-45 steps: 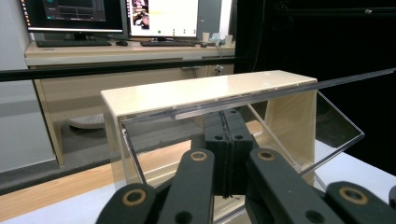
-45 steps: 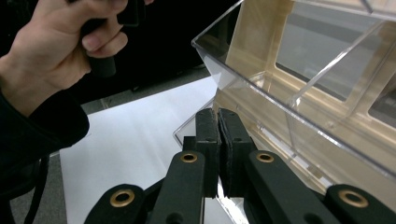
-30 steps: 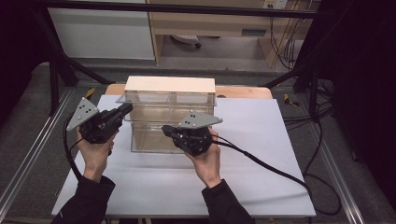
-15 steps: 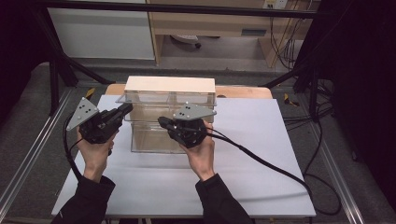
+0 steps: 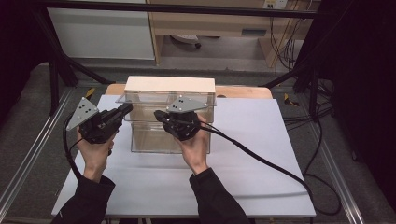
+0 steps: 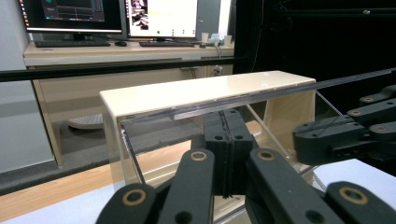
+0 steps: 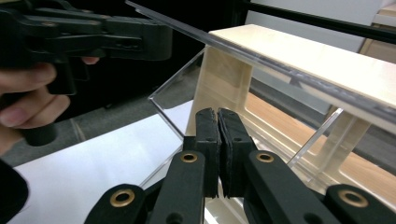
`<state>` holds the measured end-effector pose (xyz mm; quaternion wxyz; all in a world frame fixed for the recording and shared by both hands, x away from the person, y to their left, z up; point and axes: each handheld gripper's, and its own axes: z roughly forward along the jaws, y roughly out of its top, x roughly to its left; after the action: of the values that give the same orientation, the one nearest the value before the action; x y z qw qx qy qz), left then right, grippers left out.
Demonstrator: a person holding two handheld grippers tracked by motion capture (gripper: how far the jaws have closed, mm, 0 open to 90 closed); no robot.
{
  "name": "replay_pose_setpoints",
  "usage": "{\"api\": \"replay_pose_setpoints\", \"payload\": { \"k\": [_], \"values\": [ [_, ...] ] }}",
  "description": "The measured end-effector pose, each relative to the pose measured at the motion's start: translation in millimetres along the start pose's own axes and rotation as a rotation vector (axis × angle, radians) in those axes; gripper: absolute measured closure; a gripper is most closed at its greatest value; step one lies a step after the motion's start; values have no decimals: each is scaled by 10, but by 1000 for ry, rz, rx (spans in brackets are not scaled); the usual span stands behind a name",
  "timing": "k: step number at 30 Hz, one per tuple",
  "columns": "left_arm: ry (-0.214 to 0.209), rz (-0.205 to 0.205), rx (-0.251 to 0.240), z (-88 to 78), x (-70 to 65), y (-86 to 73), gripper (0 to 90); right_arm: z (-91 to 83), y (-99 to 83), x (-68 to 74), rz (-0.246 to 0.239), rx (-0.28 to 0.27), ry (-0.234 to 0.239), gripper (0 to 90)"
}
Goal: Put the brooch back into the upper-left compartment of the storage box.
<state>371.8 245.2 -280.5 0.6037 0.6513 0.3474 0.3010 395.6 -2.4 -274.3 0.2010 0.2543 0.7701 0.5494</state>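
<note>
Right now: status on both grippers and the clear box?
Left gripper shut, empty, at clear box left side. Right gripper shut, empty, at its front under the clear lid. Nothing in the way.

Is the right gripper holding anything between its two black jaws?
No, the right gripper has its jaws pressed together with nothing between them, in front of the clear plastic box.

Clear glossy plastic box point(image 5: 154, 135), pale wood shelf point(image 5: 170, 84)
</note>
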Motion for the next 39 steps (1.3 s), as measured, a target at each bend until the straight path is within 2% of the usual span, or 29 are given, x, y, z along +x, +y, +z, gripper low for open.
{"api": "replay_pose_setpoints", "payload": {
  "k": [15, 25, 32, 39],
  "values": [
    [5, 5, -2, -3, 0, 1, 896, 181, -48, -61, 5, 30, -31, 879],
    [5, 5, -3, -6, -4, 3, 896, 261, -113, -65, -9, 65, -56, 875],
    [5, 6, -3, -8, -5, 4, 896, 261, -121, -69, -10, 88, -62, 843],
    [-2, 2, -2, -6, -8, 3, 896, 170, -77, -44, -19, 79, -52, 796]
  ]
}}
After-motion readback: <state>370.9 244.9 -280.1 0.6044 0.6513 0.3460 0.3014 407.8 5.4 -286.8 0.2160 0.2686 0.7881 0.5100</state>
